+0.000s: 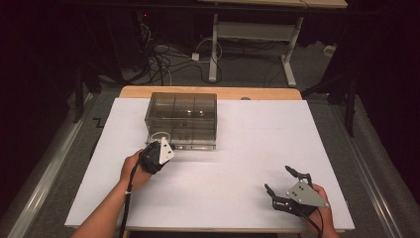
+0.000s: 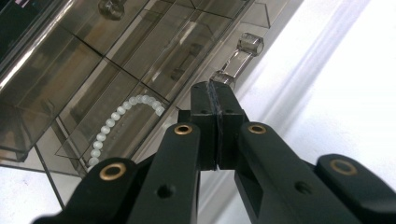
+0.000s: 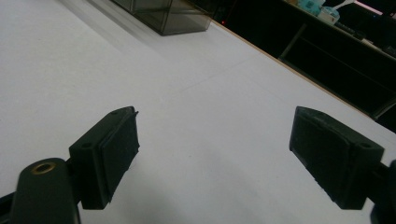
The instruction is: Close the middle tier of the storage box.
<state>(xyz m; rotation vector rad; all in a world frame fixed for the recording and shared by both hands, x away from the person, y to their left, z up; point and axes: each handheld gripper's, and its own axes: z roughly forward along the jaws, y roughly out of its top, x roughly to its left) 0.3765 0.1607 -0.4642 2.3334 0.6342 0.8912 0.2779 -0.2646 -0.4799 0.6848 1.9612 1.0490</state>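
Smoky clear drawer box (image 1: pixel 181 120), white bead string (image 2: pixel 119 122) inside.

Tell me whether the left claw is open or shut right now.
Shut. In the left gripper view the left claw has its jaws pressed together with no gap, just short of a clear drawer handle on the smoky plastic drawer box.

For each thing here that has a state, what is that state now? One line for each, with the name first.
Left hand-held gripper: jaws shut, tips right at the clear drawer handle.
Right hand-held gripper: jaws wide open, holding nothing, over the white table.
Smoky clear drawer box: upright on the table.
White bead string: lying curved inside a bottom drawer.
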